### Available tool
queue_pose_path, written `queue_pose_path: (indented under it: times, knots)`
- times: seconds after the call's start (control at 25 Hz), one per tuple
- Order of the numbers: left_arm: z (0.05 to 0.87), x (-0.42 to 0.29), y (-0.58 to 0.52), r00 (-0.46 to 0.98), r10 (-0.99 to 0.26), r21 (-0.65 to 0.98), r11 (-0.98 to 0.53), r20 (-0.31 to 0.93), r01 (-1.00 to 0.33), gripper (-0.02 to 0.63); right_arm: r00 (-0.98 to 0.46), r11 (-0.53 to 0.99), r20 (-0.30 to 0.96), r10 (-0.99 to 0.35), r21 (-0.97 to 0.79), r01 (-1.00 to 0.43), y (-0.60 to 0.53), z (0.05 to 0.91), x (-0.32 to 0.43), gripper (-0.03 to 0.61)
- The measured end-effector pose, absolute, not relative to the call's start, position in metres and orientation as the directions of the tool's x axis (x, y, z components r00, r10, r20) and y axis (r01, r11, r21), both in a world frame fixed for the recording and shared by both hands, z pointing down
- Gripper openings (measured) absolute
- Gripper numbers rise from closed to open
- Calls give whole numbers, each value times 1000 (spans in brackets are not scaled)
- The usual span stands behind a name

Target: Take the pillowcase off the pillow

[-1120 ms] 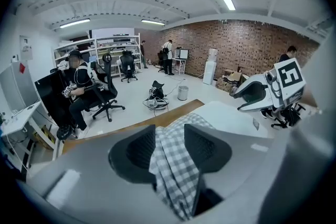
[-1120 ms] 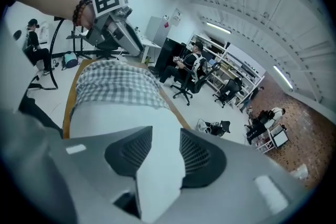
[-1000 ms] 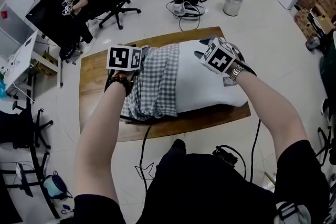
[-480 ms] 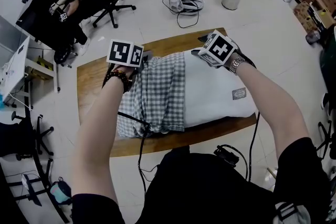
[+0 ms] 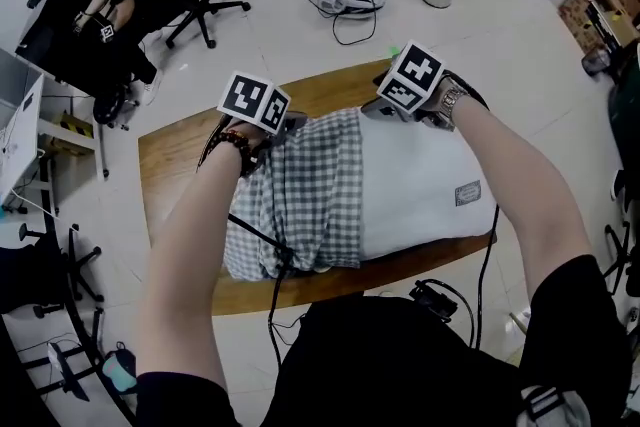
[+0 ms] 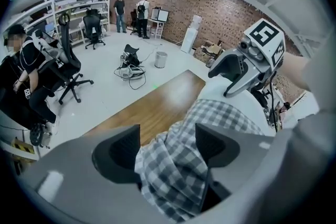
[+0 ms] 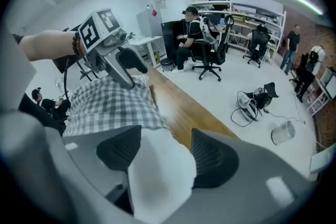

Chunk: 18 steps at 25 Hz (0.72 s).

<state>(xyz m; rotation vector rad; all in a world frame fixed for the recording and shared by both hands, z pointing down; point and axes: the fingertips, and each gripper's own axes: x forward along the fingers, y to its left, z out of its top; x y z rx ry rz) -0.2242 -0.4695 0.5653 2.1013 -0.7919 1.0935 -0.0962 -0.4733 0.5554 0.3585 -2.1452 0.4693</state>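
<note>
The checked pillowcase (image 5: 300,200) still sleeves the white pillow (image 5: 420,185) at the left end of the desk (image 5: 170,155), sagging over the near edge. It looks about half stripped, and both grips need retaking. At the far edge, the jaws of the left gripper (image 5: 282,125) have just been opening and stand wide around loose checked cloth. The jaws of the right gripper (image 5: 385,110) have opened likewise around the pillow's corner.

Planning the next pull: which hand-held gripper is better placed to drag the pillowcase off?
Left, probably. Both sets of jaws have just been opening; the left hand-held gripper straddles the pillowcase, the right hand-held gripper only bare pillow.
</note>
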Motion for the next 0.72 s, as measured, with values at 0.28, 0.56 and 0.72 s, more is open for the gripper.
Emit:
queue_pose_path:
  times: [0.28,0.56,0.72]
  knots:
    - [602,-232,-470,461,-61,330,-616,885,-716,334,-506,863,861,47,-290,-414,-487,592,-101,346]
    - [613,-226,-467,477,15,388,-604,879,-696,207,-501,790,843,196,-438,-428,-469,621,-101,190]
    - [611,-222,-464,464,11,364,-638,886,-678,66,-503,789,843,189,-435,-433,-464,620,-105,26]
